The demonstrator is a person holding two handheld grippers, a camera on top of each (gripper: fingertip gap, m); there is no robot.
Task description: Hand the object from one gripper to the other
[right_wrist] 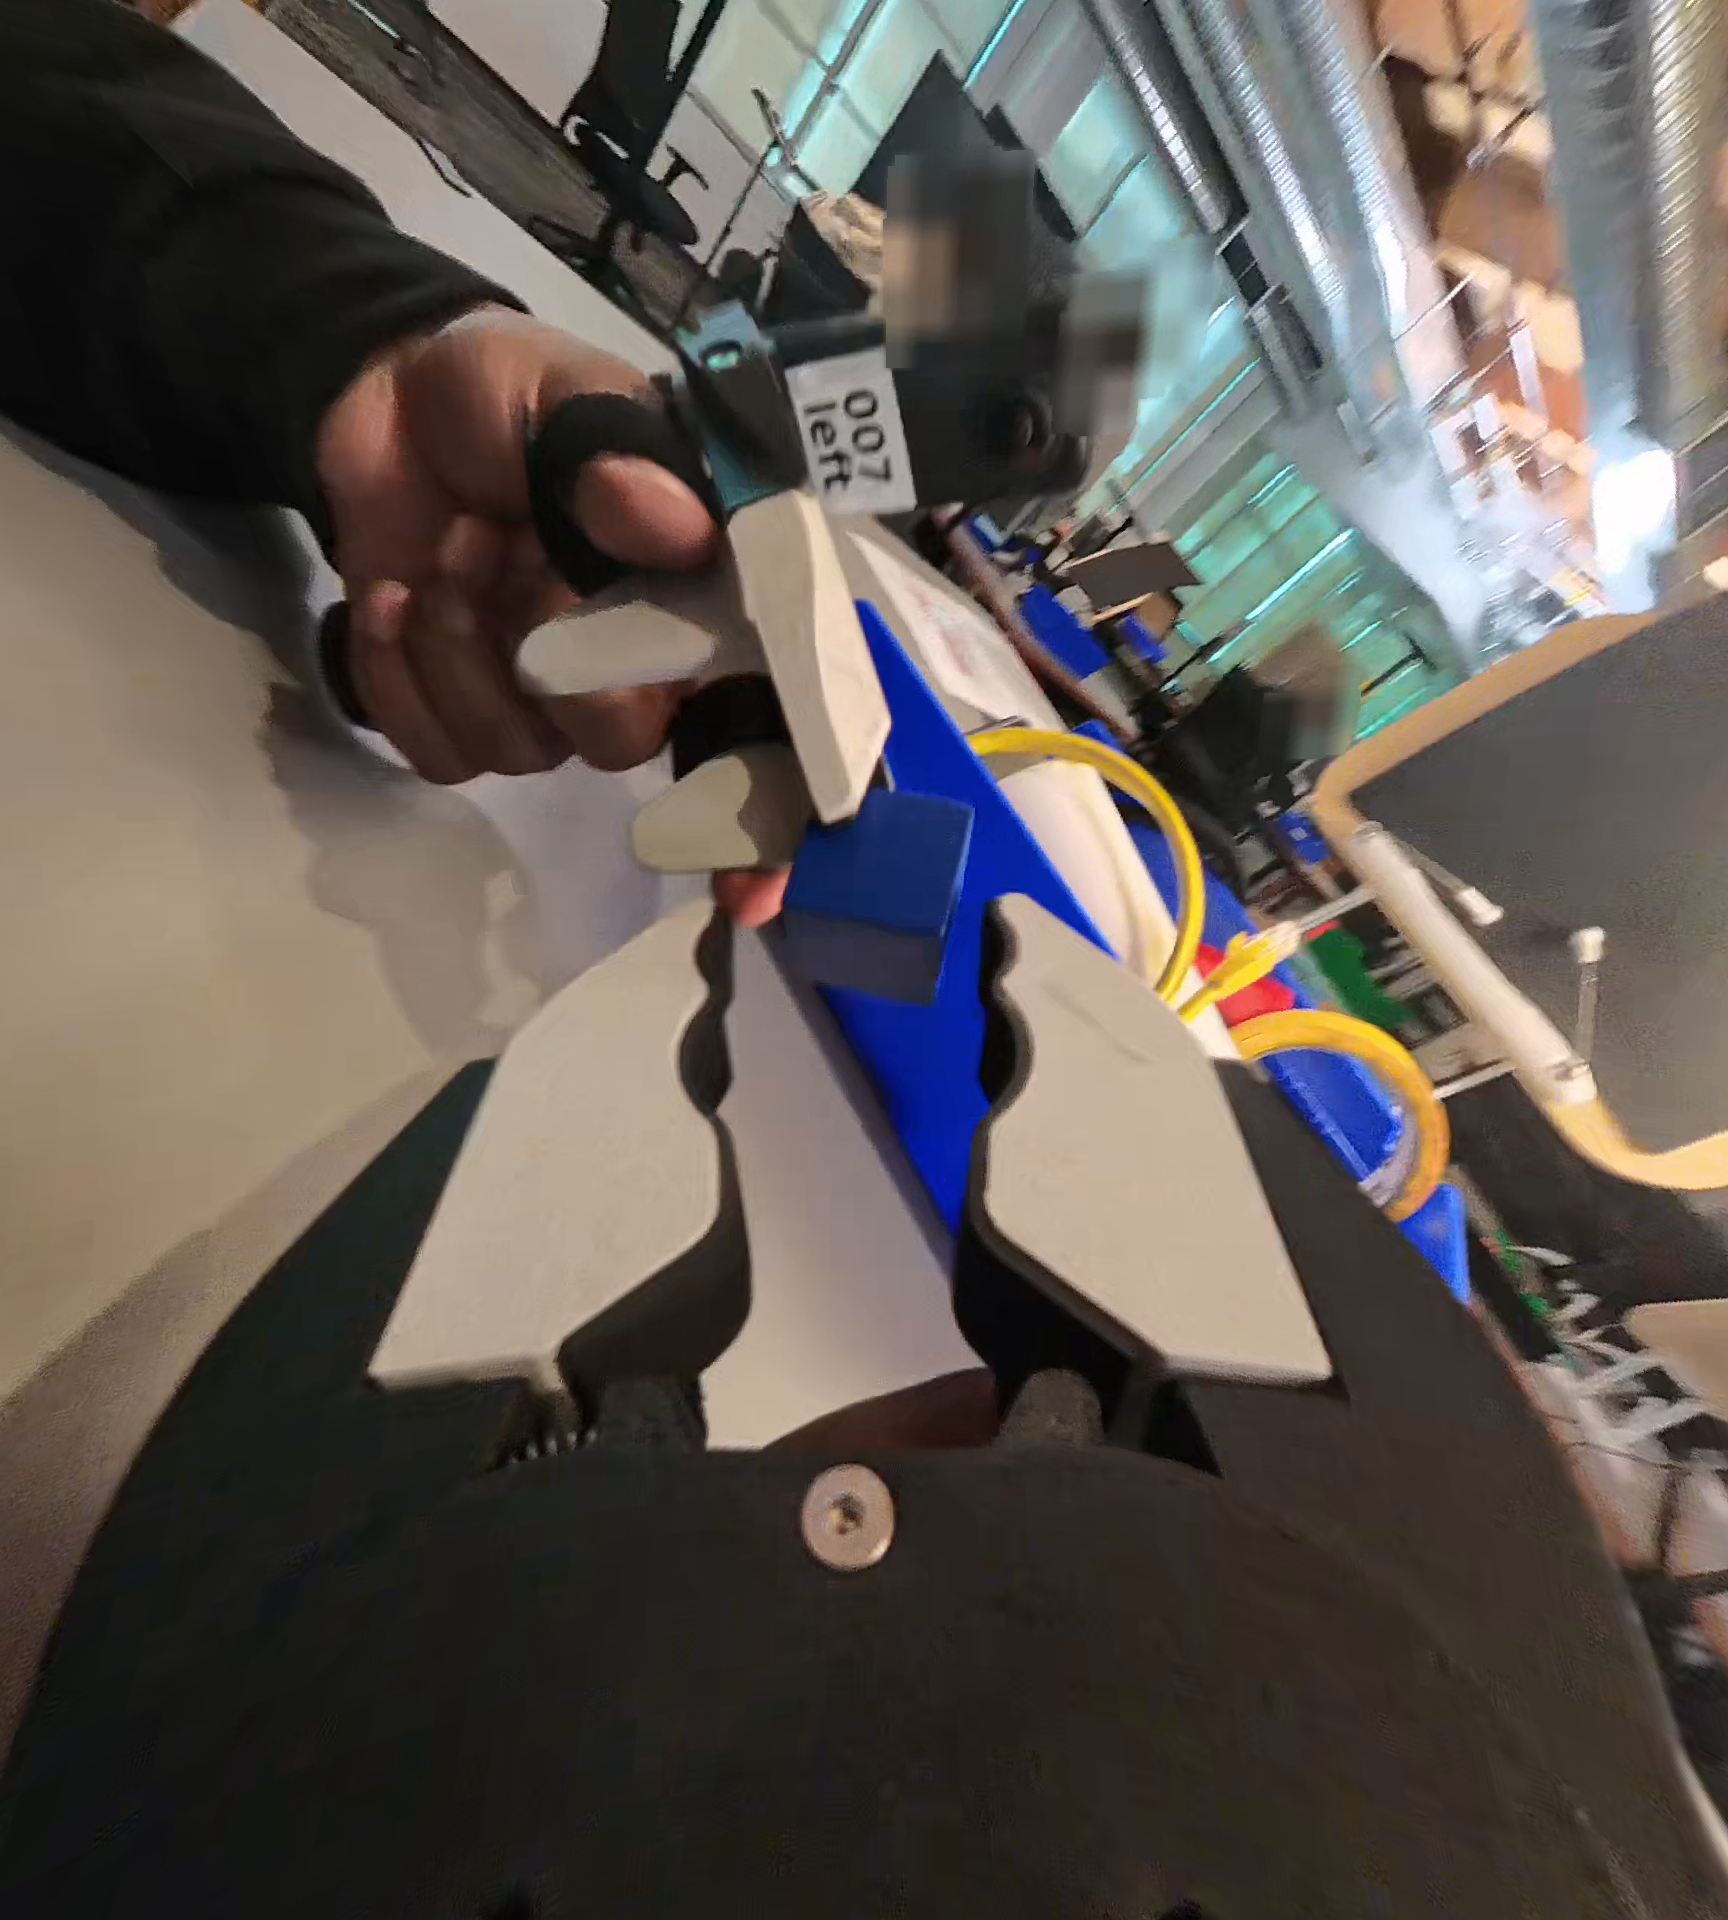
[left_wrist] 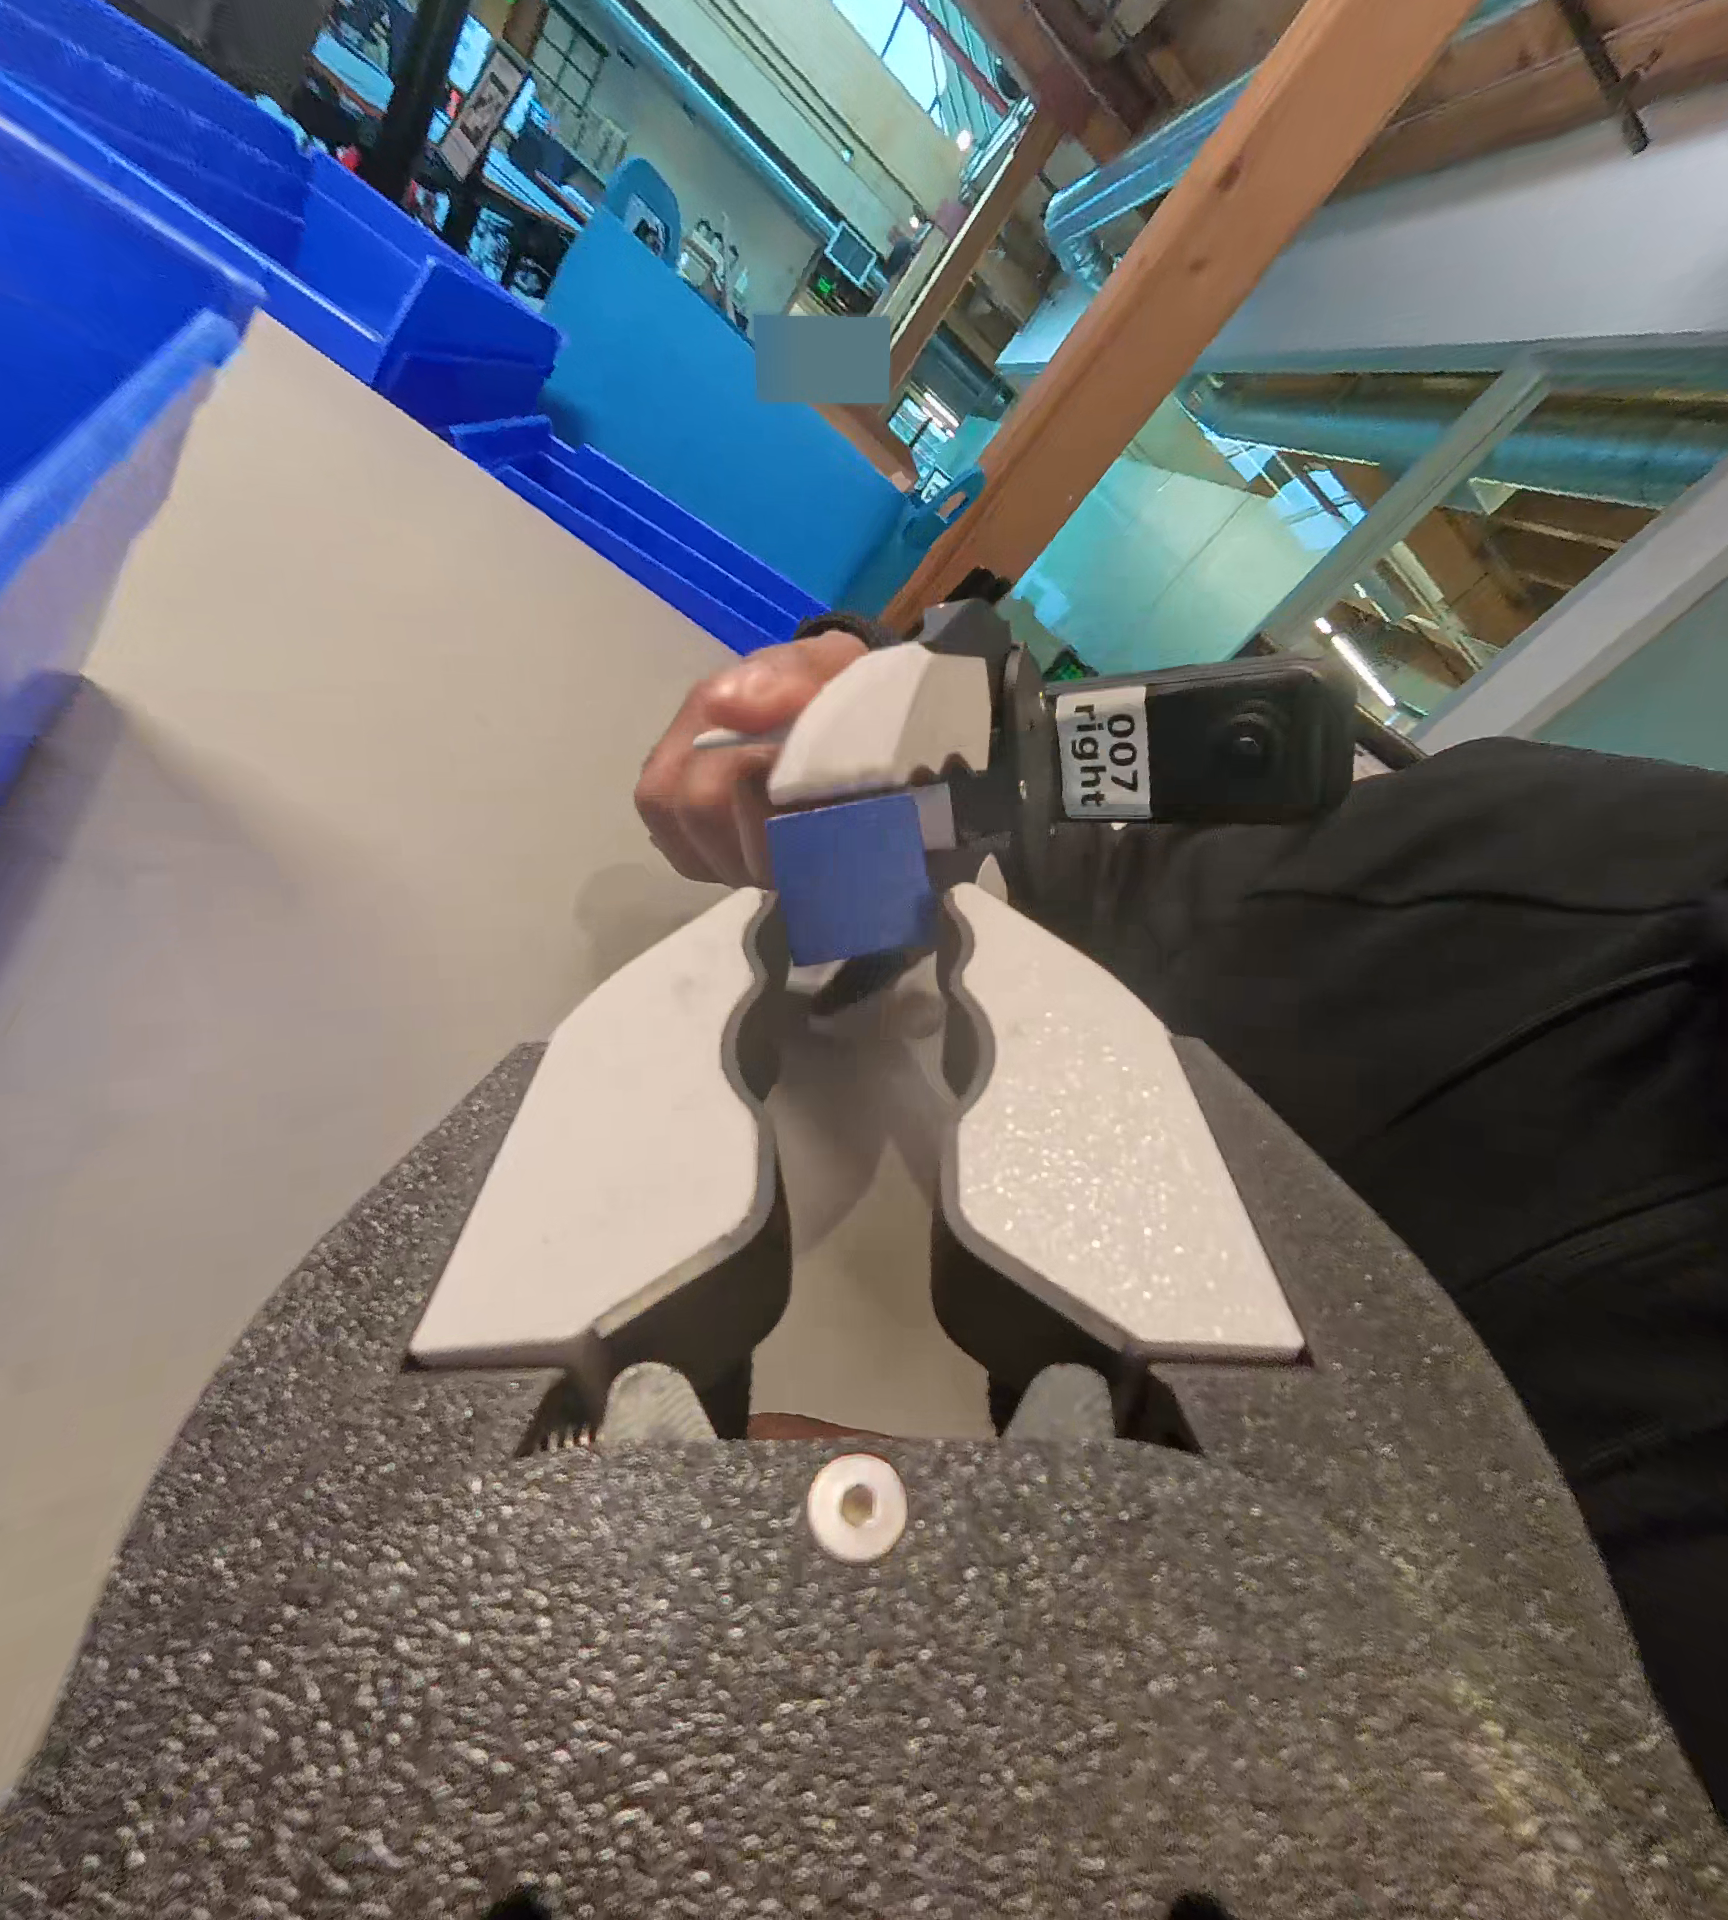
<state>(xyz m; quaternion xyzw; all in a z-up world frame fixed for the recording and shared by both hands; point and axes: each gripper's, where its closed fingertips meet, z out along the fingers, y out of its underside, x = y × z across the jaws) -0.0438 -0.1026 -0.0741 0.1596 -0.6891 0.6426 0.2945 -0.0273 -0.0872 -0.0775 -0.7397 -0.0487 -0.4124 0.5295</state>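
Observation:
A small blue block is held in the air above the white table. My left gripper is shut on it, with its grey fingertips pressed on the block's two sides. My right gripper comes in from the right, with one finger above the block and one below. In the right wrist view the block sits between my right gripper's spread fingers, with a gap on its left side. The left gripper pinches the block from above.
Blue bins line the table's left and far edges, with a blue divider panel behind them. A blue bin holding yellow cables lies behind the block. A person's hands and black sleeves hold the grippers.

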